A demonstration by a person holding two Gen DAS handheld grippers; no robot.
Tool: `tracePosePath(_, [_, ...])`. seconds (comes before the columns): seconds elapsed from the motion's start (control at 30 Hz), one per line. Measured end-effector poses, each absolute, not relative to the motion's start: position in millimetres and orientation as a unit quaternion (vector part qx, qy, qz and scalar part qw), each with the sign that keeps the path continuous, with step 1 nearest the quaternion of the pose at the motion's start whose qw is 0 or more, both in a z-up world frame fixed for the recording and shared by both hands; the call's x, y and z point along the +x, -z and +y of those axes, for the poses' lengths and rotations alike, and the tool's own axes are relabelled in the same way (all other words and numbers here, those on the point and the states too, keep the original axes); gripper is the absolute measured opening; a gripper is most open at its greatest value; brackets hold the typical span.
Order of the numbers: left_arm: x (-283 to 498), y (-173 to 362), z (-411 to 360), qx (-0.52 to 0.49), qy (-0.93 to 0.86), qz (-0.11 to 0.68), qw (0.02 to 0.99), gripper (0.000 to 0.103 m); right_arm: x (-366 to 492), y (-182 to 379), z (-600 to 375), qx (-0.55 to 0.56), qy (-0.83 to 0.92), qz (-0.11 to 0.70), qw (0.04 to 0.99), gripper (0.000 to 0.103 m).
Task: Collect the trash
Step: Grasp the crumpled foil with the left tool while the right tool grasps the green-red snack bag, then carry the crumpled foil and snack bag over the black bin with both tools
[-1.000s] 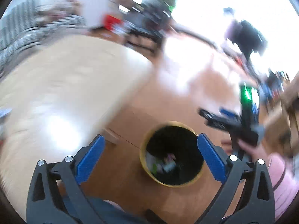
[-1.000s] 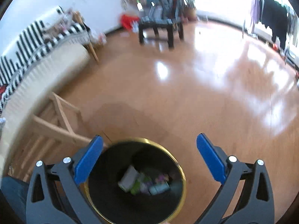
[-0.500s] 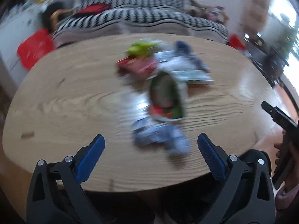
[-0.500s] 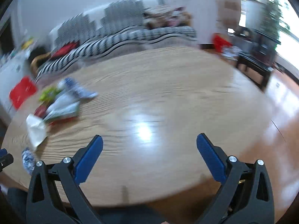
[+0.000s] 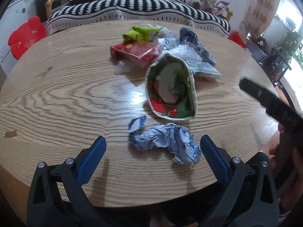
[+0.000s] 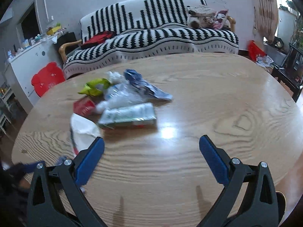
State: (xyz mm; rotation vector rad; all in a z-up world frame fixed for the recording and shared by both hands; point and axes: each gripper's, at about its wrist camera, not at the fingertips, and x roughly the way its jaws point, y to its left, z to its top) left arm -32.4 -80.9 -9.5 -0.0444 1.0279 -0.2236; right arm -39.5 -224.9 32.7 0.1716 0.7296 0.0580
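Left gripper (image 5: pixel 152 151): jaws spread, empty, crumpled blue-white foil wrapper (image 5: pixel 166 141) between them near oval wooden table (image 5: pixel 56 98) edge. Right gripper (image 6: pixel 151 153): spread, empty, over bare tabletop.

The right gripper (image 5: pixel 272 102) is blurred and cut off at the frame edge.

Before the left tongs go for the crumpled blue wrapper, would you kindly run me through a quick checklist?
1. Left tongs open: ok.
2. Left tongs empty: ok.
3. Crumpled blue wrapper lined up between the blue pads: ok.
4. Wrapper clear of the green bowl-shaped carton: ok, a gap shows.
5. Right tongs open, empty, out of the way: ok.
6. Trash bin position: cannot tell, not in view.
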Motion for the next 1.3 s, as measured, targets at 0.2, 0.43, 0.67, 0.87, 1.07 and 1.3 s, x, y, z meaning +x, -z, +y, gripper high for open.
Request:
tracePosePath(0.2, [-27,23,-76,-0.024,0.109,0.502,0.857,0.097,-25,-35,-187,0.077,-0.084,0.357,0.927,0.097])
tracePosePath(0.43, [-26,29,-63,-0.017,0.105,0.495,0.862,0.097,-9,-12,-154,0.037,-0.096,0.379,0.920,0.097])
tracePosePath(0.67, [-21,26,-60,0.011,0.107,0.476,0.873,0.059,9,13,-154,0.063,-0.112,0.408,0.904,0.051])
tracePosePath(0.87, [-10,23,-45,-0.041,0.116,0.485,0.866,0.024,7,12,-159,0.071,-0.127,0.403,0.904,0.044])
tracePosePath(1.07, [-13,17,-53,-0.029,0.118,0.481,0.868,0.024,-4,-4,-172,0.074,-0.119,0.377,0.915,0.044])
tracePosePath(1.3, [-20,-5,-72,-0.008,0.145,0.460,0.876,0.024,-26,-32,-209,0.083,-0.083,0.344,0.931,0.044])
